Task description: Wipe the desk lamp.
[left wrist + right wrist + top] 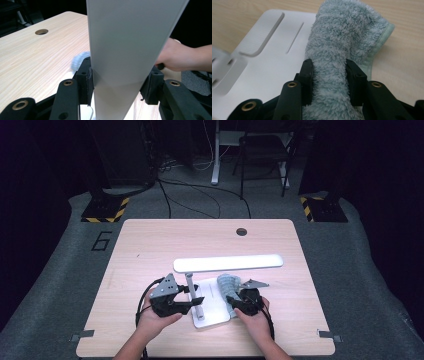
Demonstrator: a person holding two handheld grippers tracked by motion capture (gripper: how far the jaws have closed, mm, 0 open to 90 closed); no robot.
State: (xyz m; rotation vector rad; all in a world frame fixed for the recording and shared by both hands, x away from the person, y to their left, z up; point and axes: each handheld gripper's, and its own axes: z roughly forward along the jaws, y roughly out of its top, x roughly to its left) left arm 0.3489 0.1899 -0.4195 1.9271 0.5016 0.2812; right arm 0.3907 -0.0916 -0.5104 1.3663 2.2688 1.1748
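Pale wood forms the table (150, 245) on which we see a white desk lamp (227, 263) standing near the person's edge, its long head running left to right above a flat base (212, 312). At the left, the left gripper (192, 302) reaches in toward the lamp; in the left gripper view its jaws sit half closed with their pads against the two sides of a flat white part of the lamp (125, 50), so we judge that this claw steadies the lamp. Which part of the lamp it clamps we cannot tell for certain. Moving right, the lamp's thin stem (191, 287) rises from the base. Farther right, a grey-blue fluffy cloth (227, 285) lies partly on the right portion of the base and partly on the table. The right gripper (235, 302) pinches a bunched fold of this cloth (342, 50), its jaws partly closed and pressing the pile from both sides. We judge the work to be wiping the lamp base, and to be under way: the cloth is gripped and laid on the base (267, 65), while the left portion of the base remains uncovered and presumably still to be wiped.
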